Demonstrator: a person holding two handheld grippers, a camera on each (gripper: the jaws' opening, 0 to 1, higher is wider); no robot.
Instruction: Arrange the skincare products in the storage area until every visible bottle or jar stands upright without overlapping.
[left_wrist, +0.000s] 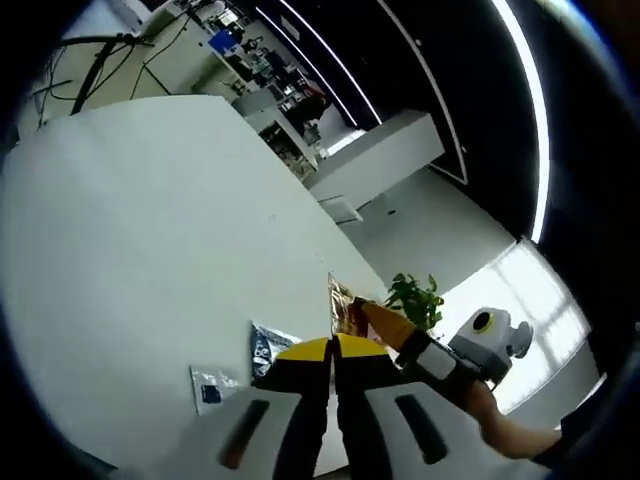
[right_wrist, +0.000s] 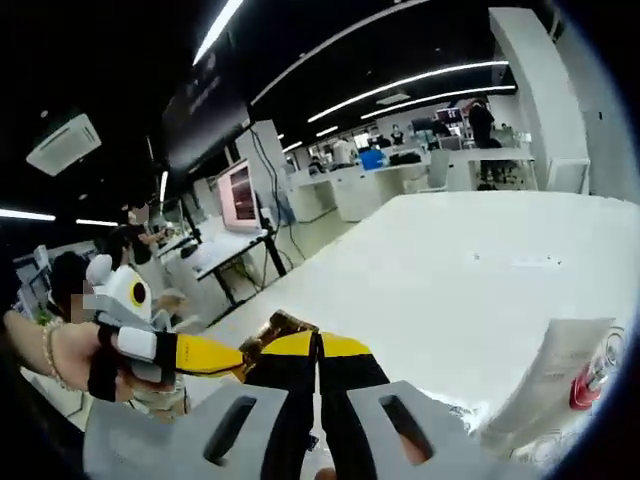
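Jaws of the left gripper (left_wrist: 331, 352) rise from the bottom of the left gripper view, grey with yellow tips, pressed together with no gap between them and nothing visible in their bite. Just beyond the tips lies a crinkled gold packet (left_wrist: 344, 305) on the white table (left_wrist: 150, 230), and the right gripper (left_wrist: 385, 322) comes in from the right with its yellow tip touching that packet; a hand (left_wrist: 500, 420) holds it at the lower right edge. Left of the left gripper's tips a silver sachet (left_wrist: 268, 348) lies flat, and further left a small white sachet with a blue mark (left_wrist: 210, 388) lies flat too, the two a little apart. Beyond the table's far edge stands a green plant (left_wrist: 415, 297), with desks and ceiling light strips further off. In the right gripper view that gripper's (right_wrist: 318, 355) own jaws are likewise clenched tip to tip, holding nothing that can be seen; the gold packet (right_wrist: 275, 328) sits just beside the tips to their left, with the left gripper's yellow tip against it. Well off to the right, at the view's edge, a pale carton (right_wrist: 555, 385) lies tilted on the table (right_wrist: 450, 280), and a red-capped item (right_wrist: 590, 385) shows beside it, too blurred to name. No bottle or jar can be made out standing upright.
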